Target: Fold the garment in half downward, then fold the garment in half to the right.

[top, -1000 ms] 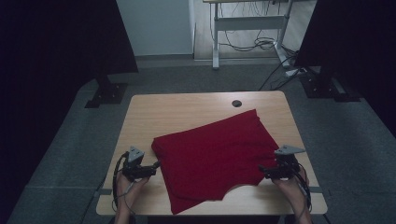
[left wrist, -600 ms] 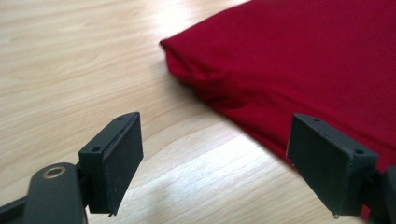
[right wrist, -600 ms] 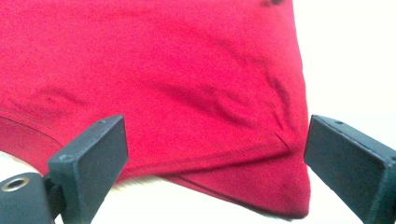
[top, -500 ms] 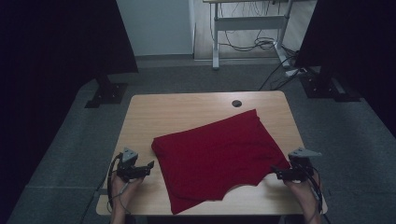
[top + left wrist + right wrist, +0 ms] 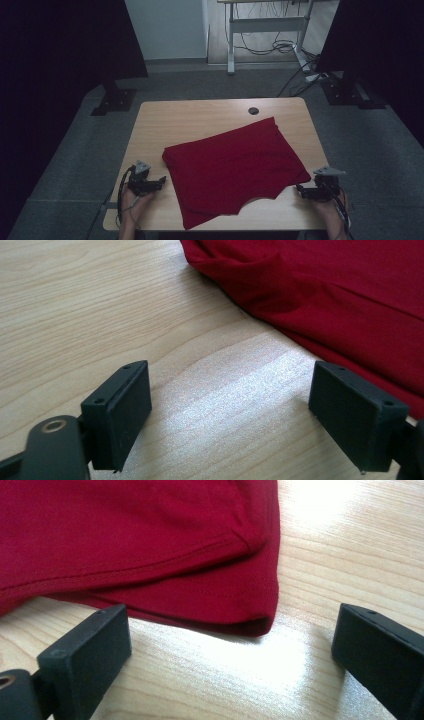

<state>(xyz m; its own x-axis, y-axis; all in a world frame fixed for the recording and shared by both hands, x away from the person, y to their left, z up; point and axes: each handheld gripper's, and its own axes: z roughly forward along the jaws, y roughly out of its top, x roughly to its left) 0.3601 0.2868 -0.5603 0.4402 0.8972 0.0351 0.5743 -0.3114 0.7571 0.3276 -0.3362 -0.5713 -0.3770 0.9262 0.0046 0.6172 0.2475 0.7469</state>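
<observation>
Dim room with grey carpet, black curtains to either side, a white-framed desk (image 5: 265, 22) with loose cables (image 5: 272, 47) at the back. Nearer, a light wooden table (image 5: 200, 117) with a small dark round disc (image 5: 254, 110) near its far edge. Spread across the middle and near part of the tabletop, a folded red garment (image 5: 232, 167), lying flat and skewed, one corner toward the far right, another hanging toward the near edge. Left gripper (image 5: 161, 180) low over bare wood just beside the garment's left edge, held by a hand (image 5: 131, 200) coming in from the bottom, cable looping behind. Jaws wide apart, having just been opening further, nothing between them but tabletop; red cloth close ahead and off to one side in the left gripper view (image 5: 320, 285), untouched. Right gripper (image 5: 299, 189) at the table's near right corner, just beside the garment's right corner, grey three-cornered plate (image 5: 328, 171) on top. Jaws spread wide there too, bare wood between them, the folded, hemmed corner of the cloth (image 5: 235, 595) lying just ahead, not pinched.
</observation>
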